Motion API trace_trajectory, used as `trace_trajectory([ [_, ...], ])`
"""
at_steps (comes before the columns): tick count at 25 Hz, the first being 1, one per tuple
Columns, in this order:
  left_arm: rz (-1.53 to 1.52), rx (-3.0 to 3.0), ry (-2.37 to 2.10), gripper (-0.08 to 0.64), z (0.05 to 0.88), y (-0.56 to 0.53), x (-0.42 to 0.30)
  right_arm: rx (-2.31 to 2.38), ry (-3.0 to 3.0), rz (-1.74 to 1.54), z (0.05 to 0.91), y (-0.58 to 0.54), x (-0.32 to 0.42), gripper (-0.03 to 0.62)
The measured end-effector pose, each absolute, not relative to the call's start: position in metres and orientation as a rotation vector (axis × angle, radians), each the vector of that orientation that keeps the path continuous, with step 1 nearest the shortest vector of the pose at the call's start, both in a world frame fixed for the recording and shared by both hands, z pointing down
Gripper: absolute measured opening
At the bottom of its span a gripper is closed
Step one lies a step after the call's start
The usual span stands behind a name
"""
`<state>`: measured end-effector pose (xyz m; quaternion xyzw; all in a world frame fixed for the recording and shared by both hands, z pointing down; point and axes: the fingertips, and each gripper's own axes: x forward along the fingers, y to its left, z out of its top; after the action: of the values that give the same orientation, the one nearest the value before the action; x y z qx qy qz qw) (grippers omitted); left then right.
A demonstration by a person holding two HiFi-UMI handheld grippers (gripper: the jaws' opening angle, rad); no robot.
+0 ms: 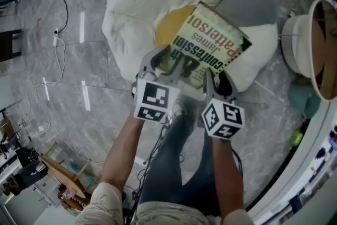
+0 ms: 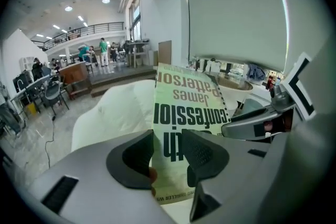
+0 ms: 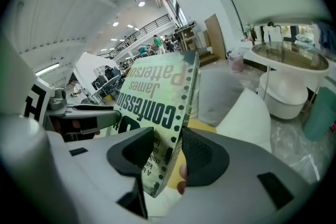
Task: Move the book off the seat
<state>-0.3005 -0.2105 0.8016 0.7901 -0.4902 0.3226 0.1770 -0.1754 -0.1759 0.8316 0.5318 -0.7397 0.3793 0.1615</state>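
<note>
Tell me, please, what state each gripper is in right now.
Left gripper: jaws closing around the book, not yet clamped on it.
Right gripper: closed on the book's edge, holding it.

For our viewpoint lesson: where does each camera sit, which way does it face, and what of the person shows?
Left gripper view: on the left gripper, along its closing jaws, book between them; right gripper alongside.
Right gripper view: on the right gripper, jaws clamping the book; left gripper alongside.
Head view: on the head, steeply down at seat; forearms, legs, both grippers.
Shared: all show the book.
</note>
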Motion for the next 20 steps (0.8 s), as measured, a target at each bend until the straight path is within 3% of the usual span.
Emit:
trace_trajectory([
  [12,0.604,2.287,-1.699,0.175,0.522,-0.192,-0.32,1.493,-2.373,0.697,0.545,-0.183,-0.188,0.175],
  [20,0.44,2.278,-1.841,0.175,0.381,-0.152,-0.323,1.478,-2.492,0.541,0.398,-0.156,-0.188,0.172],
])
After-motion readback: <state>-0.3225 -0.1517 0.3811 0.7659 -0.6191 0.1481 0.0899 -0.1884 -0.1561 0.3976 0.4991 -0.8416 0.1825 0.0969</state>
